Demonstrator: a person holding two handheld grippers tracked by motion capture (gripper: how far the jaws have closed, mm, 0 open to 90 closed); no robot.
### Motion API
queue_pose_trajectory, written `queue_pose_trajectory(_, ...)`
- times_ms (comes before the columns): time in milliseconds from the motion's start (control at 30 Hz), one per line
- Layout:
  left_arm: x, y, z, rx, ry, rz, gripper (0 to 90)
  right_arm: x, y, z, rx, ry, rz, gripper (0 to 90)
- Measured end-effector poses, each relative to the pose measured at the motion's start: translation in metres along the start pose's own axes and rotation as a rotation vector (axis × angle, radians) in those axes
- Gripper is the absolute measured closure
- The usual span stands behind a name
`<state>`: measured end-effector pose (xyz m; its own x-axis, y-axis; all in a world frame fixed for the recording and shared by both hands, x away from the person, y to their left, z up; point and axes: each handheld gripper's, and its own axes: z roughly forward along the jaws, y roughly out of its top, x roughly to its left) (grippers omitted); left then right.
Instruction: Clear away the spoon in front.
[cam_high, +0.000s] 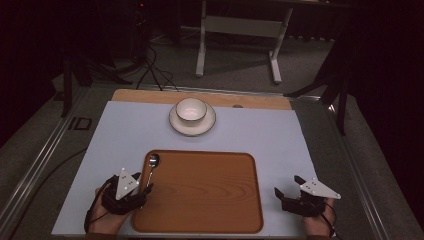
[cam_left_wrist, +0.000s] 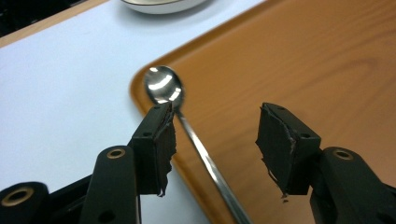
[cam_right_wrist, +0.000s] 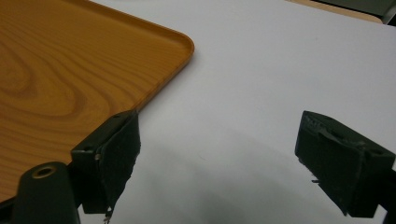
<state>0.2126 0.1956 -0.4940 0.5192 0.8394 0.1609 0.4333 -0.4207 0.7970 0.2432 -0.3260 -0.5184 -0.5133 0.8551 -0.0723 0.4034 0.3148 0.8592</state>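
Note:
A metal spoon (cam_high: 152, 169) lies along the left edge of the wooden tray (cam_high: 205, 195), its bowl (cam_left_wrist: 163, 84) resting at the tray's far left corner. My left gripper (cam_high: 143, 183) stands open over the spoon's handle (cam_left_wrist: 205, 158). The handle runs between the jaws, close to the left fingertip (cam_left_wrist: 159, 135), and nothing presses on it. My right gripper (cam_high: 287, 185) is open over the white mat just right of the tray, holding nothing. In the right gripper view the gripper (cam_right_wrist: 224, 135) has the tray's corner (cam_right_wrist: 177, 42) to the left of its jaws.
A white bowl (cam_high: 191, 109) sits on a saucer (cam_high: 192, 125) at the back middle of the white mat (cam_high: 280, 135). A strip of wooden tabletop (cam_high: 250, 100) shows behind the mat. Beyond are a desk frame (cam_high: 240, 30) and cables on the floor.

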Motion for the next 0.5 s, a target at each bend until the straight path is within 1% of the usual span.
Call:
queue_pose_trajectory(33,0.004,0.002,0.001,-0.003,0.015,0.0,45.7,0.0,0.0,0.0,0.0,0.0,0.0,13.9)
queue_pose_trajectory(333,0.013,0.009,0.007,-0.022,0.042,-0.006,45.6,0.0,0.0,0.0,-0.001,-0.001,0.0,13.9)
queue_pose_trajectory(433,0.016,0.011,0.008,-0.03,0.05,-0.013,45.6,0.0,0.0,0.0,-0.001,-0.001,0.0,13.9)
queue_pose_trajectory(500,0.02,0.013,0.009,-0.043,0.054,-0.029,45.4,-0.001,0.0,0.0,0.0,-0.003,0.0,13.9)
